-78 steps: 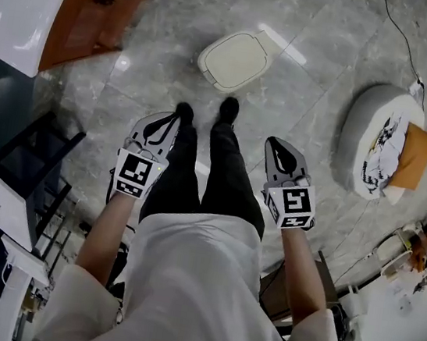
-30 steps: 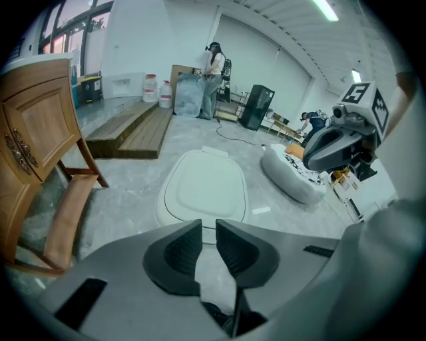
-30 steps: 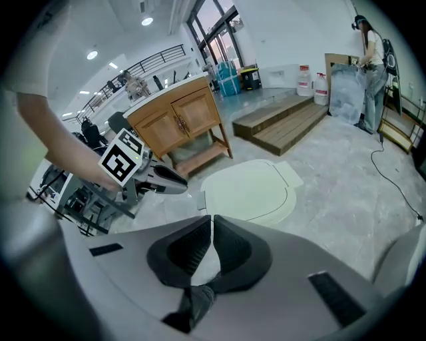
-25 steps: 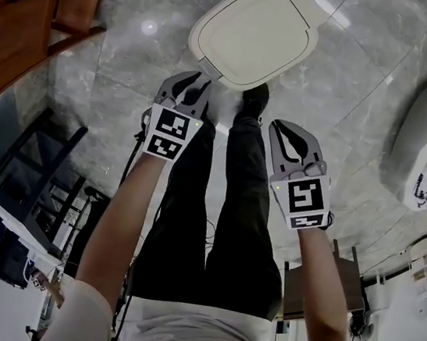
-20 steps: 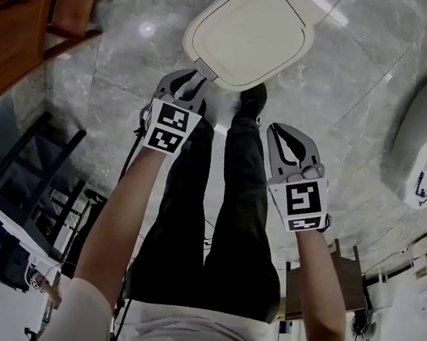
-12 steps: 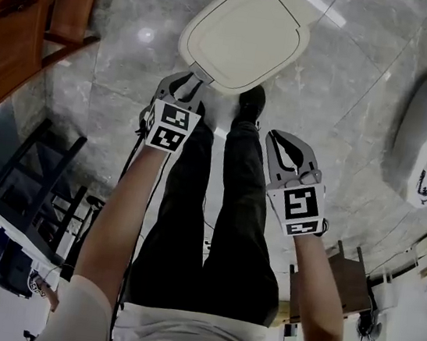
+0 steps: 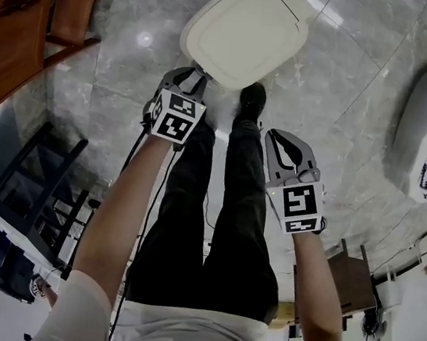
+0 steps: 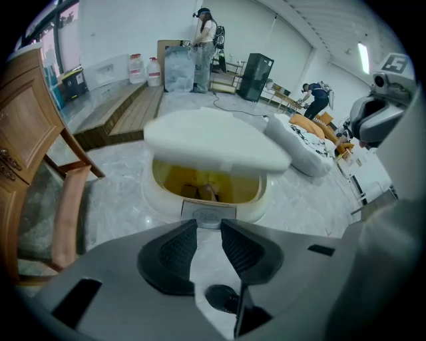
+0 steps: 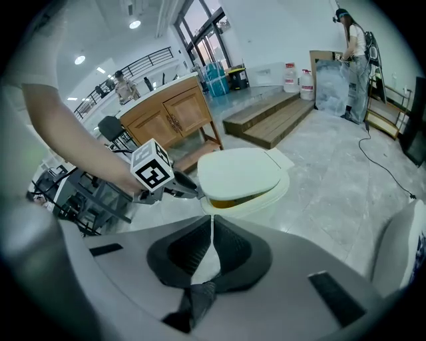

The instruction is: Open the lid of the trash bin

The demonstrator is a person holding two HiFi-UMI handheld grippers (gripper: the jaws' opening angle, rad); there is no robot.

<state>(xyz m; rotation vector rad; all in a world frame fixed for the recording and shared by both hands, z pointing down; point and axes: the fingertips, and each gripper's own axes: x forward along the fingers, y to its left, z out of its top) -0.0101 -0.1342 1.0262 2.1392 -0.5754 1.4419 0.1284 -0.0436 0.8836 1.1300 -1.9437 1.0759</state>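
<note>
The bin (image 8: 154,200) sits at the top centre of the head view. Its lid (image 7: 245,32) is lifted slightly, showing a yellow inside. The left gripper (image 8: 208,225), jaws narrowly apart with nothing between them, has its tips at the bin's front edge, just under the lid. The right gripper (image 9: 212,223), jaws together and empty, hangs at lower right, well apart from the bin. 1 shoe (image 7: 251,100) stands just beside the bin, and a wooden chair (image 8: 40,186) stands at its left.

Left gripper (image 7: 193,78) eased forward over the last second. Cream oval plastic lid (image 8: 213,143) of the trash bin (image 8: 158,200), flat before, now tipped up just ahead of its jaws. Yellow inside (image 8: 174,181) shows beneath.
</note>
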